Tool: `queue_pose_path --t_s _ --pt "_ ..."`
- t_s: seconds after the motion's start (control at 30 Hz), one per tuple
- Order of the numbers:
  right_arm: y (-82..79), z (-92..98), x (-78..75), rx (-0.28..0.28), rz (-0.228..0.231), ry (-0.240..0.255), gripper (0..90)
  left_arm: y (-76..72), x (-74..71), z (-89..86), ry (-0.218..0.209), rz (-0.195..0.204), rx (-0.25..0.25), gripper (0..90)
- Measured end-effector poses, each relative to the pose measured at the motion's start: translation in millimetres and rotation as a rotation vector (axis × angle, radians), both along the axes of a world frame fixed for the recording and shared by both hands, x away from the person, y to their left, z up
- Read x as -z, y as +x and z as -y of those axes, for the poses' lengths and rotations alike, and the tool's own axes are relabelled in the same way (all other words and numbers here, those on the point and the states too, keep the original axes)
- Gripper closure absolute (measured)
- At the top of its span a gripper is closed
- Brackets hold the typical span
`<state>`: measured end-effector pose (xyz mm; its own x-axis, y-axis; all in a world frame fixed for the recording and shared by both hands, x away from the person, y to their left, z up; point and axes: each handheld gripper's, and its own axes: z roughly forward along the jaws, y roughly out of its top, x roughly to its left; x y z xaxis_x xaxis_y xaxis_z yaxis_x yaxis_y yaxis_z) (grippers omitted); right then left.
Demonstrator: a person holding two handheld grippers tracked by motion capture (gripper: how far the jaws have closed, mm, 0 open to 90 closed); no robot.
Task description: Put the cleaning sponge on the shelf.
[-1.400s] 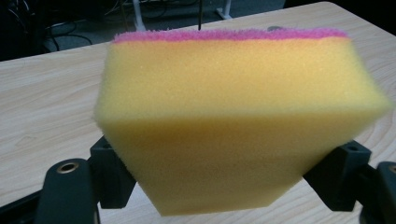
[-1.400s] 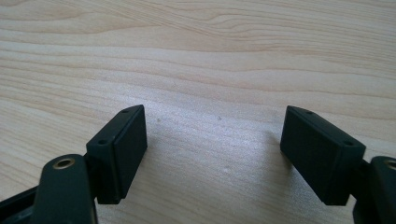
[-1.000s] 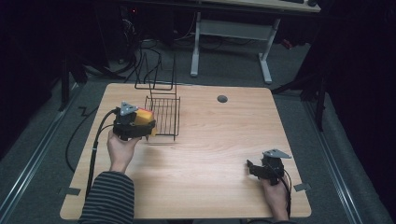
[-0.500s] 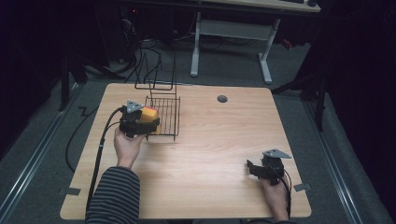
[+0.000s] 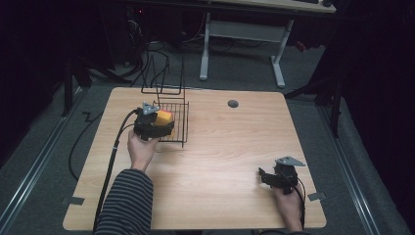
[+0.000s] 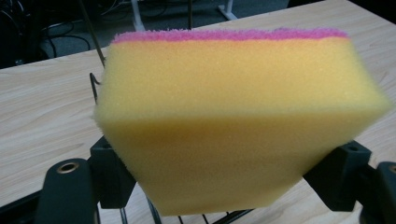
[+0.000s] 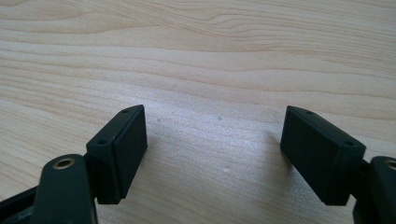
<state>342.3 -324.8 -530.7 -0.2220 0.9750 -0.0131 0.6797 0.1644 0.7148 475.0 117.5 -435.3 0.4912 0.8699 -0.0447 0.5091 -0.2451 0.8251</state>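
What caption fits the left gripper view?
Left gripper clamps a yellow sponge with pink top above the wire basket.

The left gripper [image 5: 159, 122] now carries the yellow sponge [image 5: 164, 117] farther over the wire basket [image 5: 177, 122]. It also sits slightly lower than before.

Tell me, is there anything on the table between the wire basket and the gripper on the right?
Nothing: in the high view, only bare wooden table stretches from the wire basket to the right gripper. The yellow sponge sits in the left gripper's fingers at the basket.
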Motion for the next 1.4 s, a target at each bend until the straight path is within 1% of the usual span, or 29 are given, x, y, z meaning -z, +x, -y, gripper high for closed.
queue_pose_path --t_s 0.17,0.2,0.5,0.53,0.63,0.87,0.97,1.13,1.17,1.2,1.27,1.33,1.4 --pt "0.1 0.1 0.0 -0.002 0.001 -0.001 23.1 5.7 7.6 3.2 0.001 -0.016 -0.012 23.2" --pt "0.1 0.1 0.0 -0.002 0.001 -0.001 23.1 7.3 10.5 4.5 0.012 -0.019 -0.014 23.1" --pt "0.1 0.1 0.0 -0.002 0.001 -0.001 23.1 12.1 19.2 9.3 0.033 -0.038 -0.015 23.1" --pt "0.0 0.2 0.0 -0.003 0.001 -0.001 23.1 13.2 21.0 10.2 0.038 -0.045 -0.015 23.1" --pt "0.0 0.1 0.0 -0.003 0.001 -0.002 23.1 15.1 24.0 12.2 0.039 -0.049 -0.017 23.0" --pt "-0.1 0.2 0.0 -0.005 0.001 -0.002 23.1 17.4 25.5 14.9 0.030 -0.055 -0.022 22.6" --pt "-0.2 0.2 -0.1 -0.004 0.000 -0.001 23.1 16.0 24.9 14.9 0.046 -0.056 -0.022 22.4" --pt "-0.1 0.2 0.0 -0.004 0.001 -0.001 23.1 16.1 24.8 14.4 0.047 -0.057 -0.022 21.4" --pt "-0.1 0.2 0.0 -0.004 0.000 -0.001 23.1 16.3 25.0 14.5 0.051 -0.056 -0.027 20.2" --pt "-0.1 0.3 0.0 -0.004 0.001 -0.002 23.1 16.9 25.4 14.3 0.047 -0.064 -0.029 16.0" --pt "-0.1 0.2 0.0 -0.004 0.000 -0.001 23.1 17.0 25.7 14.2 0.043 -0.068 -0.026 14.5" --pt "-0.1 0.2 0.0 -0.004 0.000 -0.001 23.1 16.7 25.4 14.3 0.045 -0.066 -0.028 13.2" --pt "-0.1 0.3 0.0 -0.004 0.000 -0.002 23.2 16.6 24.8 14.0 0.038 -0.063 -0.028 11.0"
